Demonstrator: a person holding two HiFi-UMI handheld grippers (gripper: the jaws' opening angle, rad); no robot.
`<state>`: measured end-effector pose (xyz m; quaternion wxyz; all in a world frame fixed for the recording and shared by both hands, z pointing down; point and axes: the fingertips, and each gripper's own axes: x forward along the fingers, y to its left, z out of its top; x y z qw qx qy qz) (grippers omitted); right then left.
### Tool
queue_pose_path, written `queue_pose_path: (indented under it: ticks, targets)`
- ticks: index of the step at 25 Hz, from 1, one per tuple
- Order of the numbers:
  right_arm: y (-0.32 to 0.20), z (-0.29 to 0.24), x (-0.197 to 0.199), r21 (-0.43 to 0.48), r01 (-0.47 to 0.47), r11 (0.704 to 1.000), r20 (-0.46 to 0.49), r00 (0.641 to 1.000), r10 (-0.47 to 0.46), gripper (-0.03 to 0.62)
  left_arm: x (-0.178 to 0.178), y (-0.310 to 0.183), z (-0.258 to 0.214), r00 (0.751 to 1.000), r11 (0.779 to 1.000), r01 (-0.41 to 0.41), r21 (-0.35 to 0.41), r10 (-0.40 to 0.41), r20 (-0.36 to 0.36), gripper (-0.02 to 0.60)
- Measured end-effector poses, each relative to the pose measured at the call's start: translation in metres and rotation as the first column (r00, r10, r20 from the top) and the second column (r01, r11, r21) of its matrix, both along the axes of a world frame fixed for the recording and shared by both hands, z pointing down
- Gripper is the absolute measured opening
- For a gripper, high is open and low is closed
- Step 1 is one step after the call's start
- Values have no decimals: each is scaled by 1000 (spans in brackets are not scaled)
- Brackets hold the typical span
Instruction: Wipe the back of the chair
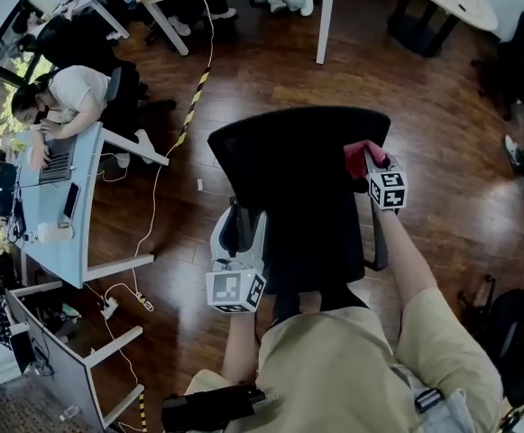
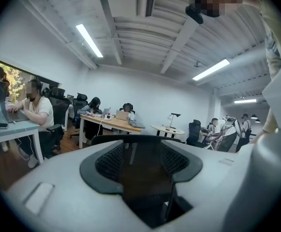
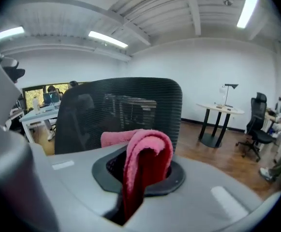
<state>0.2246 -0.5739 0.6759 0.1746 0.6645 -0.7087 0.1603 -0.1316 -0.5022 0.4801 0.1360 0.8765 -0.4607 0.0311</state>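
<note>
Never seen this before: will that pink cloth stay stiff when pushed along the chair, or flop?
Probably floppy: the pink cloth folds over itself where the right gripper pinches it. Likely light, since one pinch carries it. Its fuzzy surface should drag rather than slide on the mesh chair back.
</note>
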Motion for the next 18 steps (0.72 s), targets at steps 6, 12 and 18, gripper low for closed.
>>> queue_pose_path:
  ticks: [6,12,18]
  targets:
    - [28,26,-72,-90,11,996,140,990,2,32,-16,11,-7,999,999,33,9,-33,-1,227]
    - [8,30,-337,-15,426,904,436,817,-378,34,-54,20,-8,993,993,119,9,-119,18,227]
    - [-39,0,-428,90,558,825,402,737,-543,34,-100,31,-4,977,978,209,1,-209,36,222]
